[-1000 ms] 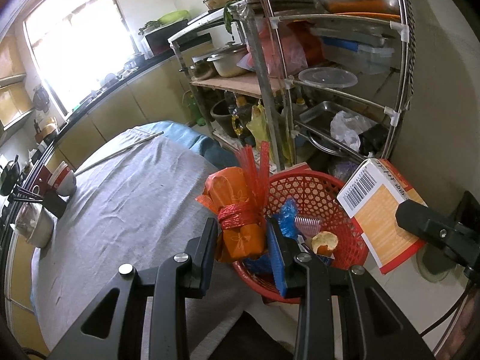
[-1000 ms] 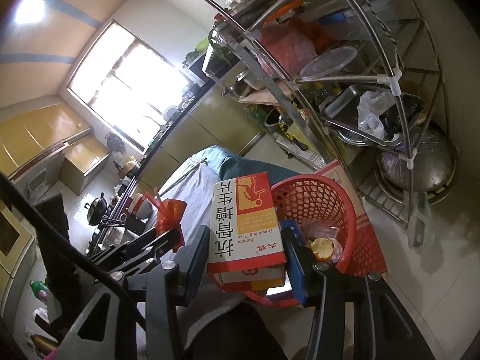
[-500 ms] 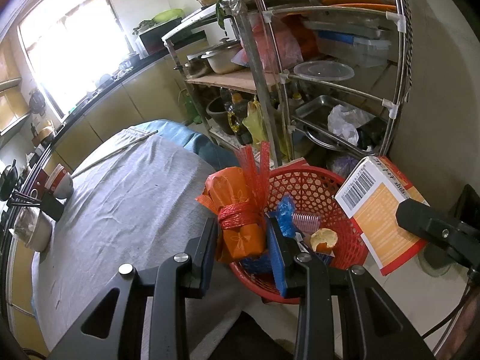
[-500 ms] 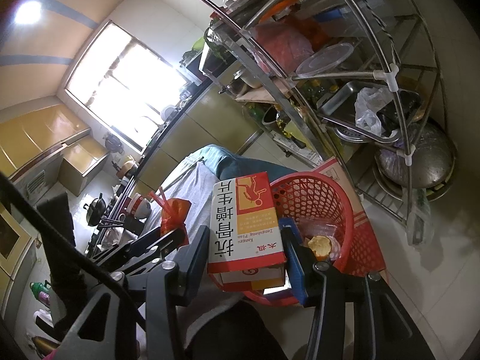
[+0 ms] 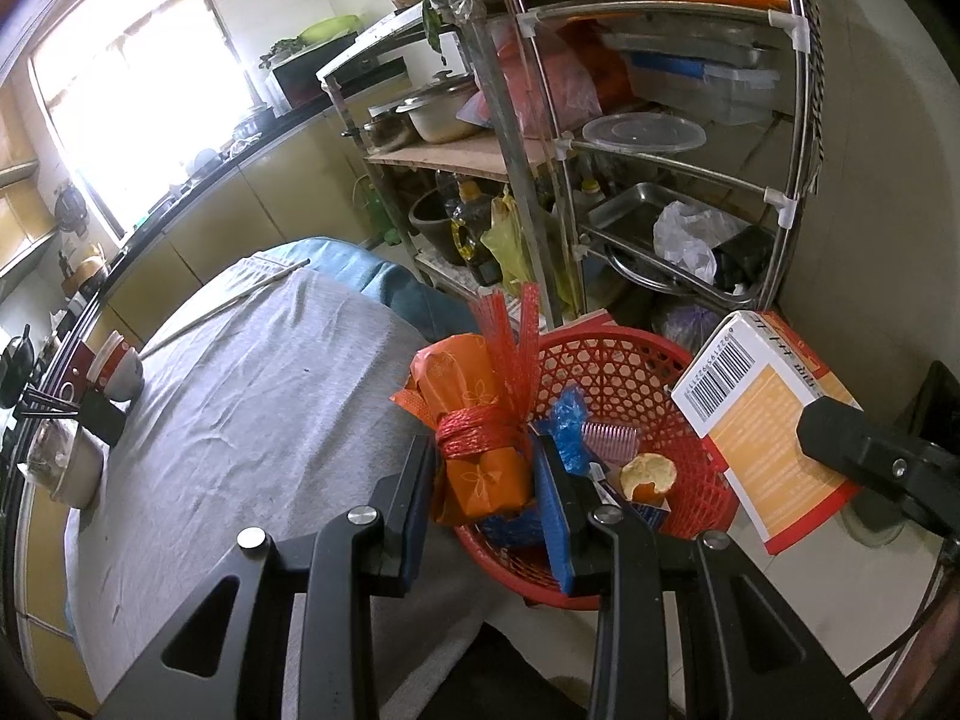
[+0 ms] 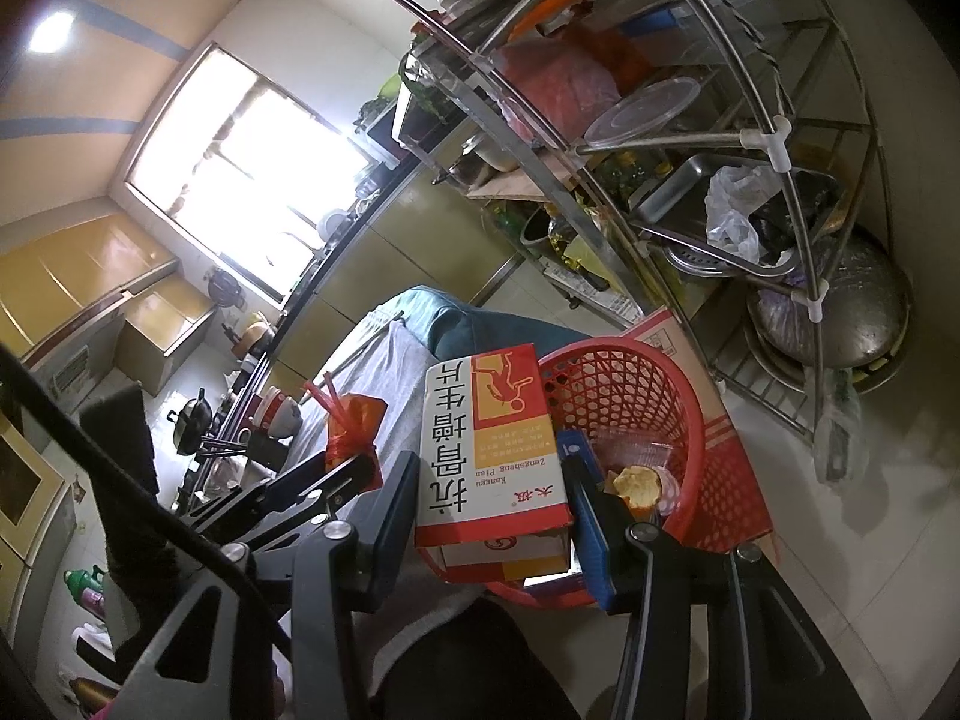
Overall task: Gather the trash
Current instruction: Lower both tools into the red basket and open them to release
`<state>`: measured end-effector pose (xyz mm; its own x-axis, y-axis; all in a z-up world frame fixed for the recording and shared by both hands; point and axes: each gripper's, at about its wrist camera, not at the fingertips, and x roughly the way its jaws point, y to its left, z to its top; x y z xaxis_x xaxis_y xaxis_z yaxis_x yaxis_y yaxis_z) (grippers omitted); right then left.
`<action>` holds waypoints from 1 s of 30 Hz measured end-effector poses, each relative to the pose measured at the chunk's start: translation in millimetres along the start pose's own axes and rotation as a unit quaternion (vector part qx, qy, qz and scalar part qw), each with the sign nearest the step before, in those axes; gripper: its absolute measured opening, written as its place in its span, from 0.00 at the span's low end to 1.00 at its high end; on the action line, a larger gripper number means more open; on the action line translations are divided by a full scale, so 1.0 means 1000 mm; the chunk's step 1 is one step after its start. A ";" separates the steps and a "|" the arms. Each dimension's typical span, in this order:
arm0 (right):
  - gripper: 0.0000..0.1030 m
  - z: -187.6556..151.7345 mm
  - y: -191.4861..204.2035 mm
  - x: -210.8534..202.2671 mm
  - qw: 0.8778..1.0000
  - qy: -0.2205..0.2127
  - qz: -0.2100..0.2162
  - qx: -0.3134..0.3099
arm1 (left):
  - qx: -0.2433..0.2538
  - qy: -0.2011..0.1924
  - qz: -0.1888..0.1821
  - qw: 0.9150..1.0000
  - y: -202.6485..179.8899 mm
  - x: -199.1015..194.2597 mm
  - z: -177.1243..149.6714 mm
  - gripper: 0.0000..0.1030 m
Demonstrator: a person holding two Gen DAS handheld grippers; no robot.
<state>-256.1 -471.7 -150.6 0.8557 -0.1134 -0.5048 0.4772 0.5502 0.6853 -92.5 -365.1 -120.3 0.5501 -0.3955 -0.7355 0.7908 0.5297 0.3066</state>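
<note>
Little changed in the last second. Left tool (image 5: 483,474) still clamped on orange pack (image 5: 480,456), right tool (image 6: 492,492) on box (image 6: 492,450), both just over red basket (image 5: 624,372) past bench (image 5: 240,420) corner. Ready to drop.

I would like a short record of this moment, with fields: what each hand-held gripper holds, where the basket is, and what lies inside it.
left hand-held gripper: shut on the orange packet tied with red mesh
right hand-held gripper: shut on the medicine box
container: red basket, beside the grey-covered table, in front of the metal rack
inside basket: fruit peel, blue wrapper, pink ridged piece
both held items: above or near the basket rim, not yet dropped
</note>
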 end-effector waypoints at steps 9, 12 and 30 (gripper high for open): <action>0.49 -0.001 -0.005 0.001 1.000 0.004 -0.001 0.007 | 0.002 0.004 -0.001 1.000 -0.003 0.005 -0.001 0.34; 0.49 -0.002 -0.006 0.000 1.000 0.004 -0.001 0.010 | 0.004 0.006 -0.001 1.000 -0.004 0.007 -0.001 0.34; 0.49 0.001 -0.017 0.014 1.000 0.008 -0.004 0.028 | -0.019 0.027 -0.034 0.999 0.004 0.024 0.000 0.34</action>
<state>-252.1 -483.1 -169.1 0.8494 -0.1042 -0.5174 0.4939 0.5025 0.7096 -75.9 -372.4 -136.1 0.4793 -0.3911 -0.7857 0.8143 0.5321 0.2320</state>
